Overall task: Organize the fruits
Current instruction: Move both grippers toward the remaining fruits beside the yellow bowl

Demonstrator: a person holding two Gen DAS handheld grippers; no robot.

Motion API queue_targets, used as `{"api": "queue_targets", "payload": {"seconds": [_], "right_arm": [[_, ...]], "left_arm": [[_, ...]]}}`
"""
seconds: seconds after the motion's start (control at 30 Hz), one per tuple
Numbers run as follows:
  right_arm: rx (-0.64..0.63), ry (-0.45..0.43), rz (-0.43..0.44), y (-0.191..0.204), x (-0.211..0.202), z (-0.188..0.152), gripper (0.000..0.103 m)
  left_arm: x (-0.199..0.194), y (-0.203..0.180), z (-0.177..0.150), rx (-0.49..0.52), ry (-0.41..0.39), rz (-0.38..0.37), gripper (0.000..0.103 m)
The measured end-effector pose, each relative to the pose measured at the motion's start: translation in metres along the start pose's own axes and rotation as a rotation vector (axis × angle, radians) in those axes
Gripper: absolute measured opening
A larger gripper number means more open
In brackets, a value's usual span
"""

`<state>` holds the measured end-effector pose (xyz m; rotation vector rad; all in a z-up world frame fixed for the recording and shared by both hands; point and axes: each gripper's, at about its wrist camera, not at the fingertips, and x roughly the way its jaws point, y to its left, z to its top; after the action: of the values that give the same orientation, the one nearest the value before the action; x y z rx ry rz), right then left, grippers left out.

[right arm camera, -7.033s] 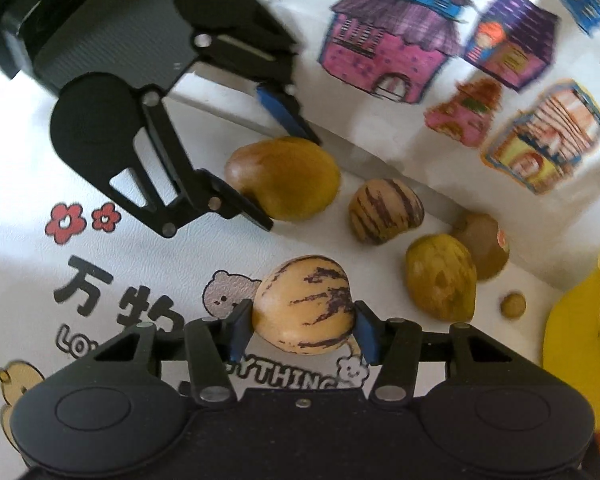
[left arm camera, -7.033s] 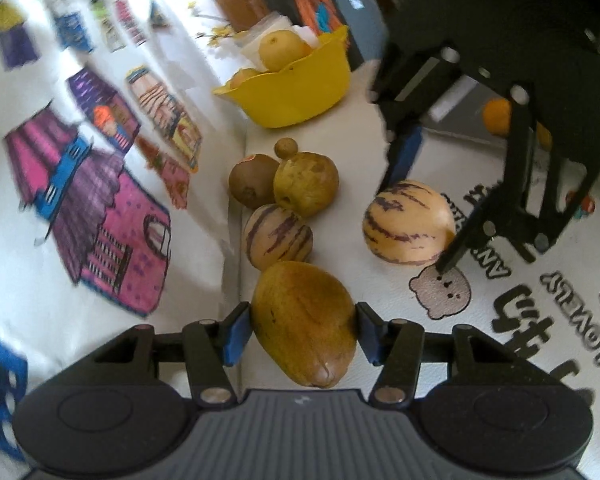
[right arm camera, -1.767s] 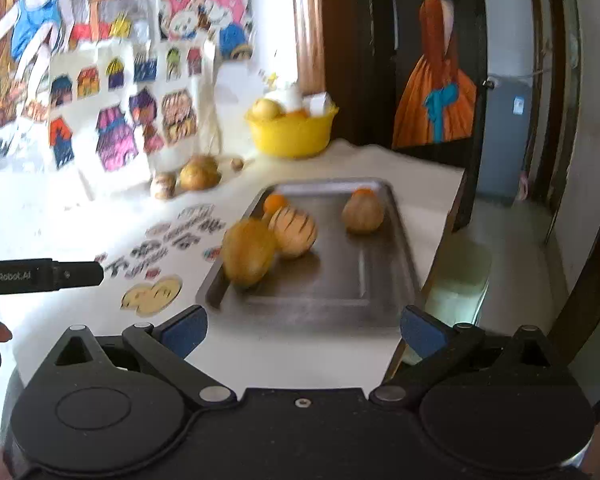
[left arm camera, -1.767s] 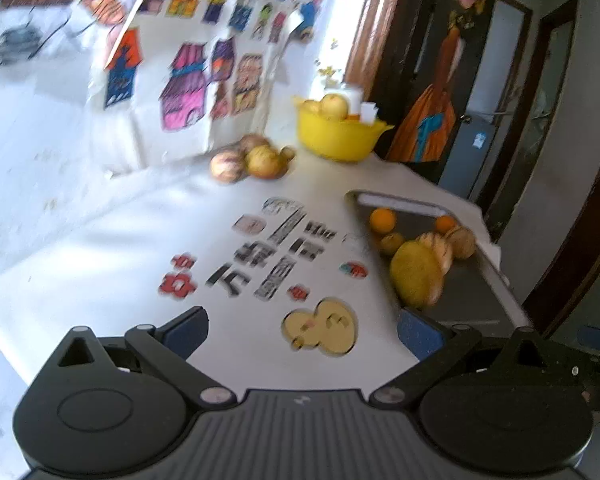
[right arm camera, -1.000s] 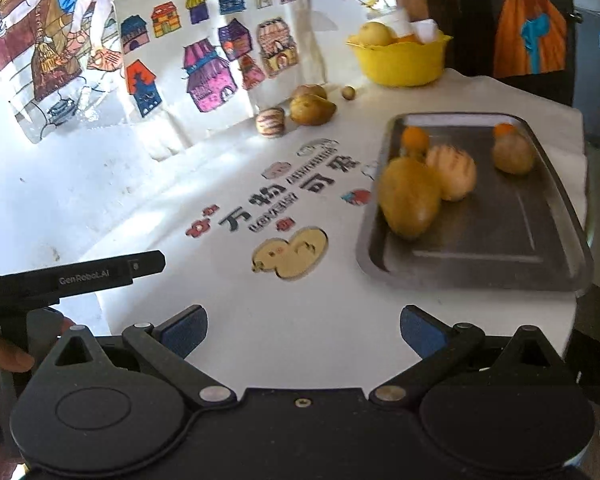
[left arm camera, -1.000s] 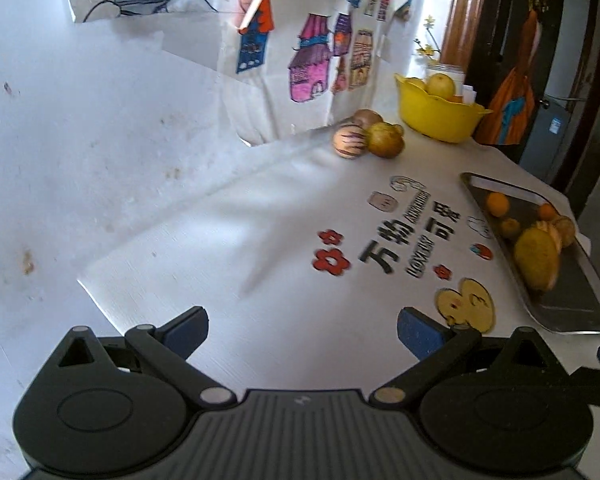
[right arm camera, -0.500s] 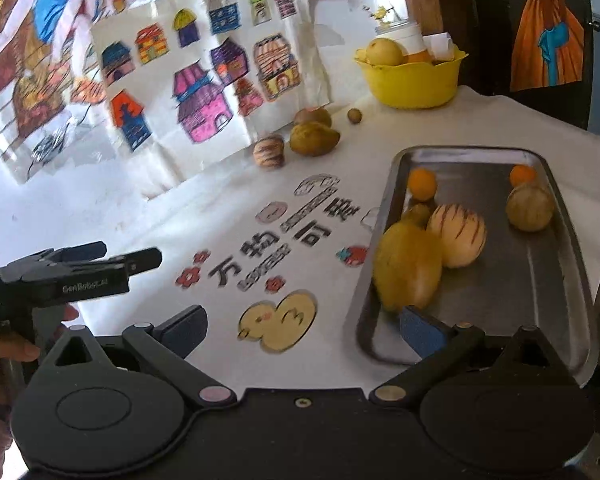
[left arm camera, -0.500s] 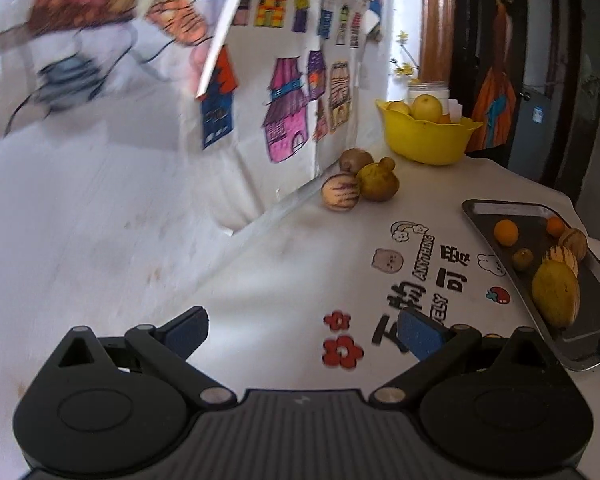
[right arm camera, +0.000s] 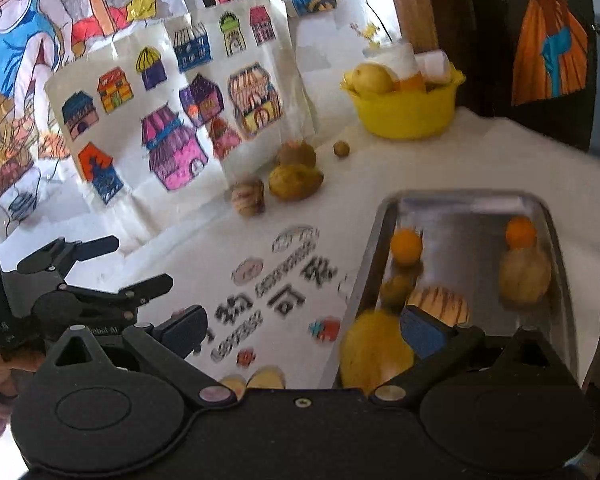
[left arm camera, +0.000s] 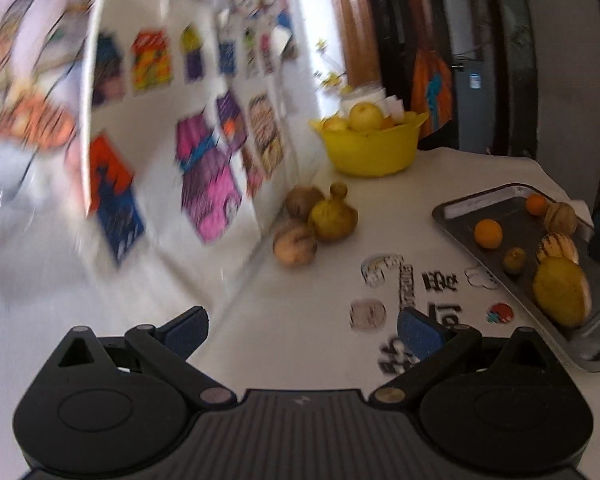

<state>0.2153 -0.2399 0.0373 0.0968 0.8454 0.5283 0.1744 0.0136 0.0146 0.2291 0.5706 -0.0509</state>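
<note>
Steel tray (right arm camera: 556,216) on the right side of the desk (left arm camera: 308,312) already carries six fruits: two oranges, a small brown one, two striped melons and a big yellow mango (left arm camera: 562,290) near its front corner. Four fruits are left by the wall, close under the drawings (right arm camera: 172,152): a striped melon (left arm camera: 295,244) nearest, a yellow pear-like fruit (left arm camera: 333,218) touching it, a brown fruit (left arm camera: 303,201) behind, and a small round one (left arm camera: 339,189) at the back. A yellow bowl (left arm camera: 370,150) with more fruit stands farther off.

Both tools are free. The left gripper (left arm camera: 302,326) has its jaws spread wide with nothing between them, and it points at the cluster by the wall. The right gripper (right arm camera: 304,332) is equally wide and empty, hanging over the tray's near-left corner; its right pad overlaps the mango in the view.

The step in hand is probably the reach for the next fruit. The striped melon is the sensible pick, since it sits at the front and is reachable without disturbing the others. Because it touches the pear-like fruit, one pad should go into the open side and the other slip between the two, low and level with the melon's widest part. Close gently: round, smooth skin can squirt out. The wall is near, so come in along the desk rather than from above and behind. In the tray, bare floor remains at the right and far end; aim there, clear of the mango.
</note>
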Motion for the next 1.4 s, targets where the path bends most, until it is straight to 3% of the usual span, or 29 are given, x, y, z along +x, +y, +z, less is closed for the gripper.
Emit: {"api": "queue_targets", "payload": {"seconds": [0.2, 0.4, 0.5, 0.67, 0.77, 0.9, 1.1, 1.4], "right_arm": [[-0.038, 0.009, 0.001, -0.006, 0.018, 0.055, 0.102], [-0.038, 0.09, 0.02, -0.012, 0.066, 0.103, 0.102], [-0.088, 0.097, -0.022, -0.015, 0.092, 0.118, 0.102], [0.083, 0.15, 0.039, -0.039, 0.124, 0.135, 0.102], [0.097, 0.178, 0.035, -0.044, 0.127, 0.13, 0.102], [0.119, 0.222, 0.049, -0.043, 0.121, 0.128, 0.102], [0.14, 0.227, 0.09, -0.033, 0.08, 0.128, 0.102], [0.208, 0.238, 0.084, -0.022, -0.006, 0.084, 0.102]], "left_arm": [[0.028, -0.009, 0.018, 0.168, -0.051, -0.021, 0.103], [0.063, -0.023, 0.032, 0.323, -0.059, -0.029, 0.103], [0.082, -0.019, 0.032, 0.331, -0.051, -0.029, 0.103], [0.099, -0.013, 0.026, 0.312, -0.032, -0.034, 0.102], [0.103, -0.009, 0.024, 0.294, -0.032, -0.048, 0.102], [0.109, -0.01, 0.025, 0.308, -0.032, -0.044, 0.102], [0.096, -0.01, 0.028, 0.279, -0.055, -0.07, 0.102], [0.048, -0.02, 0.03, 0.291, -0.095, -0.075, 0.102]]}}
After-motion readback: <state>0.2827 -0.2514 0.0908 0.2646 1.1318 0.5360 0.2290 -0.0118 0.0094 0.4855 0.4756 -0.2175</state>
